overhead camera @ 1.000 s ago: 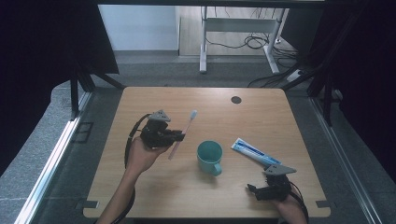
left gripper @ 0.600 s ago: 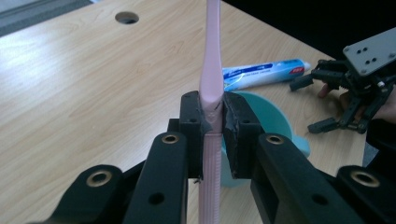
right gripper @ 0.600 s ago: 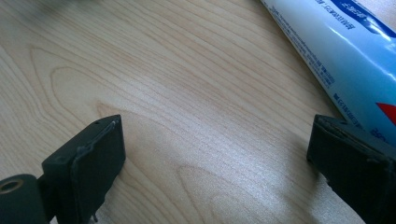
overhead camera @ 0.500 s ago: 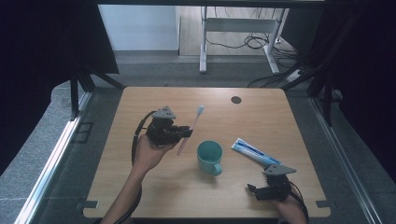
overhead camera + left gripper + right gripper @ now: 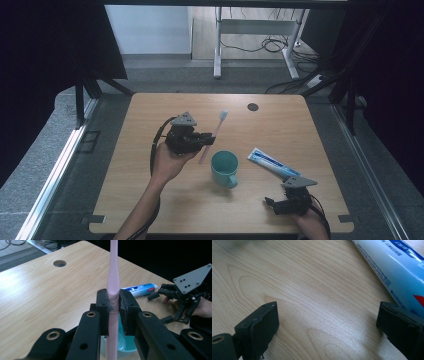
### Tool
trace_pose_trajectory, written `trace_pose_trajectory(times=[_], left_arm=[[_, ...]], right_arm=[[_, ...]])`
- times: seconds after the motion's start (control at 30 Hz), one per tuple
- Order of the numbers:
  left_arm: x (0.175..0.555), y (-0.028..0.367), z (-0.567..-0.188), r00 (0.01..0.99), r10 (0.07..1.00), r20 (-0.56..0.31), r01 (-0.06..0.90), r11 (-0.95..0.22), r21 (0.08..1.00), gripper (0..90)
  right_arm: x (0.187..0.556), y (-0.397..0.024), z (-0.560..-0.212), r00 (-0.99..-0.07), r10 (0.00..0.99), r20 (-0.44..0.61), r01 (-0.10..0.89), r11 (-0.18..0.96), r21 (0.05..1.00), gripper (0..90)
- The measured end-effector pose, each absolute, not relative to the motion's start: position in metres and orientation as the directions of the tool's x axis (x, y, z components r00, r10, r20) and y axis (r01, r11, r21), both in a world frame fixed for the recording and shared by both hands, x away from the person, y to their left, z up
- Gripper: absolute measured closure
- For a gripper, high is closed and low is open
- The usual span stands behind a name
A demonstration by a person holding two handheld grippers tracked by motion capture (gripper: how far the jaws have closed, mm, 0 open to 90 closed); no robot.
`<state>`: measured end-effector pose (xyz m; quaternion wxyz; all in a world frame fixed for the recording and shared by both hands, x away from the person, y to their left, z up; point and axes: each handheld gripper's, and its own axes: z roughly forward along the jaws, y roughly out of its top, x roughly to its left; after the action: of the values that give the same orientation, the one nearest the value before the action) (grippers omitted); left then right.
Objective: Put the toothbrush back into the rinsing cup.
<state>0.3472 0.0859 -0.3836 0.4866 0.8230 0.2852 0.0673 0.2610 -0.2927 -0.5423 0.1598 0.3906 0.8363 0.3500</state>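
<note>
Now left gripper (image 5: 113,305) pinches toothbrush (image 5: 113,277) (upright).

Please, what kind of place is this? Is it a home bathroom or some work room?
Probably a lab or recording room, not a bathroom. A bare wooden table with a cable hole stands between dark curtains, and loose cables lie on the floor under a second desk frame behind it.

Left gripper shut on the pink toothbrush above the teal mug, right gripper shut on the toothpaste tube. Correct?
Not quite. The right gripper is open: in the right gripper view its jaws stand wide apart over bare wood, the blue-and-white toothpaste tube lying beside one jaw, ungripped. The left gripper is shut on the pink plastic toothbrush above the teal plastic mug.
</note>
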Motion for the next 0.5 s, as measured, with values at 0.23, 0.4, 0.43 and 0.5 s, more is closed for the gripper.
trace_pose_trajectory(times=[0.23,0.4,0.43,0.5], left_arm=[[0.349,0.073,-0.384,0.835,0.525,-0.165,0.395,-0.363,0.844,79.1],[0.351,0.064,-0.385,0.84,0.52,-0.155,0.387,-0.373,0.843,79.1],[0.351,0.062,-0.386,0.841,0.517,-0.156,0.386,-0.374,0.843,79.1],[0.352,0.058,-0.386,0.845,0.513,-0.151,0.38,-0.378,0.844,79.1]], right_arm=[[0.261,-0.293,-0.542,-0.643,0.766,0.007,0.542,0.449,0.71,3.8],[0.261,-0.293,-0.542,-0.643,0.766,0.008,0.543,0.448,0.71,3.8],[0.261,-0.293,-0.542,-0.643,0.766,0.009,0.543,0.448,0.711,3.8],[0.261,-0.293,-0.542,-0.643,0.766,0.007,0.542,0.449,0.71,3.8]])
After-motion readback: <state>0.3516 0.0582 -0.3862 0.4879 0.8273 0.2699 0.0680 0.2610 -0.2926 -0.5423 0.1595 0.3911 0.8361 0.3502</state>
